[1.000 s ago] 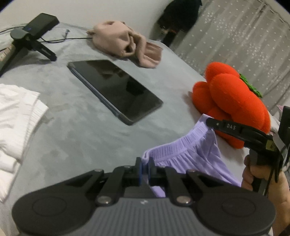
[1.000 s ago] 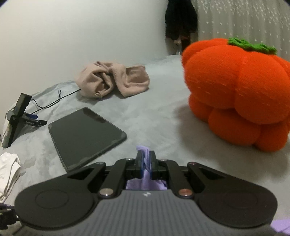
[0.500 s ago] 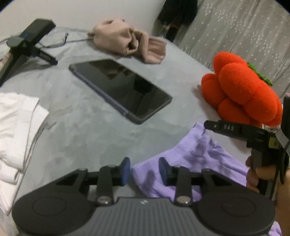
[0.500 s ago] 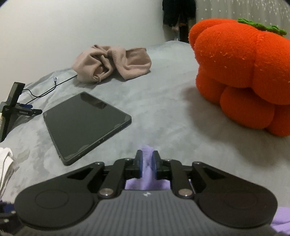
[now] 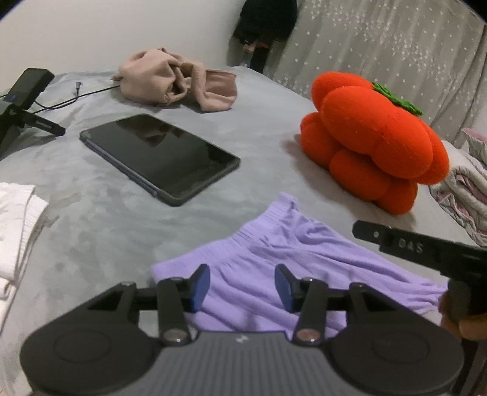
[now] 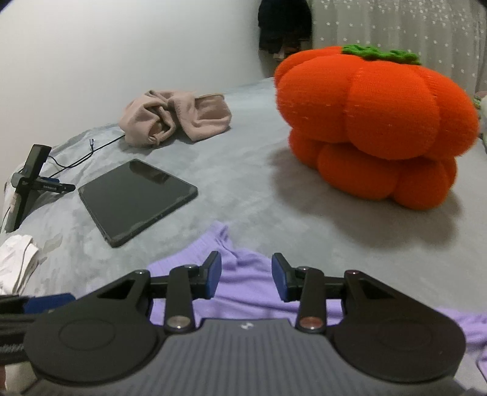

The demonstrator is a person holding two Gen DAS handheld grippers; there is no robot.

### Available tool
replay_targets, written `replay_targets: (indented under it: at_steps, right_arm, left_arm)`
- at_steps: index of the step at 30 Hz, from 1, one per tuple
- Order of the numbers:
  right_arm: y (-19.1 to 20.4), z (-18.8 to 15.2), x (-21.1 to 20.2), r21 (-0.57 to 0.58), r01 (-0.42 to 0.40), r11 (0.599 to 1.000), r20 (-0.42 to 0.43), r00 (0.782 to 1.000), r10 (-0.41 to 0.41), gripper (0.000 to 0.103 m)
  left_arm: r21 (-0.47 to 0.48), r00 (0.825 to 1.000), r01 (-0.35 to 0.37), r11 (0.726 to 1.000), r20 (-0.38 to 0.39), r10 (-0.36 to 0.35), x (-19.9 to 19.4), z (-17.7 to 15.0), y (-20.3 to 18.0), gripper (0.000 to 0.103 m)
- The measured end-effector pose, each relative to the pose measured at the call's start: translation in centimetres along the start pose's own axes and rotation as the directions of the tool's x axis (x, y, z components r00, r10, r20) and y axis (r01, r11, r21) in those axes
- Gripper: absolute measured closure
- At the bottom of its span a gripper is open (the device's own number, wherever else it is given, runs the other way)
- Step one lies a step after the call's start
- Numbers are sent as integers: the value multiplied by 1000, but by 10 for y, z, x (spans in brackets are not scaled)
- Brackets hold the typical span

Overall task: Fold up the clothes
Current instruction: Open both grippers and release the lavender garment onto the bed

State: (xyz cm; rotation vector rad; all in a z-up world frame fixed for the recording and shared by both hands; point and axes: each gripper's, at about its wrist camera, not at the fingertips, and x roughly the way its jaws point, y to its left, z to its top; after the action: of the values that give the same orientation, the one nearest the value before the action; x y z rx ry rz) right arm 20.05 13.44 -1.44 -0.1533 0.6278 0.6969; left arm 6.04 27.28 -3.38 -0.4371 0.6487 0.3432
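Both tongs opening, nothing pinched. Left tongs (image 5: 242, 284) parted about halfway over the near edge of the purple shorts (image 5: 292, 256), cloth lying under the gap but clear of the blue pads (image 5: 201, 283). Right tongs (image 6: 246, 277) likewise partly spread above the same garment (image 6: 243, 286), pads off the fabric. Seemingly a release: shorts laid flat on the bed (image 5: 106, 219), so no grip needed while the fabric settles, and open jaws ready for the next pinch.

Shorts in front of the pumpkin plush (image 5: 374, 137), between plush and camera, ribbed waistband toward the tablet (image 5: 158, 155). Right-hand tool reaching in over the shorts' right side in the left view, a bit of hand (image 5: 468, 329) at its grip, which suits spreading the garment from both ends.

Tablet left of the plush, face up and well apart from the shorts. Beige garment (image 5: 176, 79) bunched behind the tablet, likely waiting its turn. White clothes (image 5: 15, 231) far left of the plush at the bed's edge, perhaps already folded. Phone stand (image 5: 24, 100) and cable (image 5: 85, 91) further left. Bed covered in soft grey plush fabric, faintly brushed. Plain white wall behind; pale star-dotted curtain (image 5: 380, 48) behind the plush; dark clothing (image 5: 268, 18) hanging in the corner.
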Motion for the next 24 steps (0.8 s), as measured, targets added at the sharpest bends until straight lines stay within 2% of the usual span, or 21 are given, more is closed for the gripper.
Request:
replay_targets:
  at_steps: [12,18,20,24]
  right_arm:
    - [-35,-35,-65,25,50,998,9,999,-50,62]
    - [-58,-56,-100,53,90,995,19,996,-91,62]
    - [-67,-63,-112,71,103,992,21,994,-105,62]
    - [-87,-80,-137,112,140,984,21,989,-143,62]
  left_arm:
    - [124,1000,8,992,-16,-7,-7,-24,-53,55]
    - [173,999,47,984,-26,-44,-13,-37,-79,55]
    - [189,997,70,979,-32,-65,-15,-41,-89,54]
    - [214,993,118,970,-40,-112,-19,-50,-111,45]
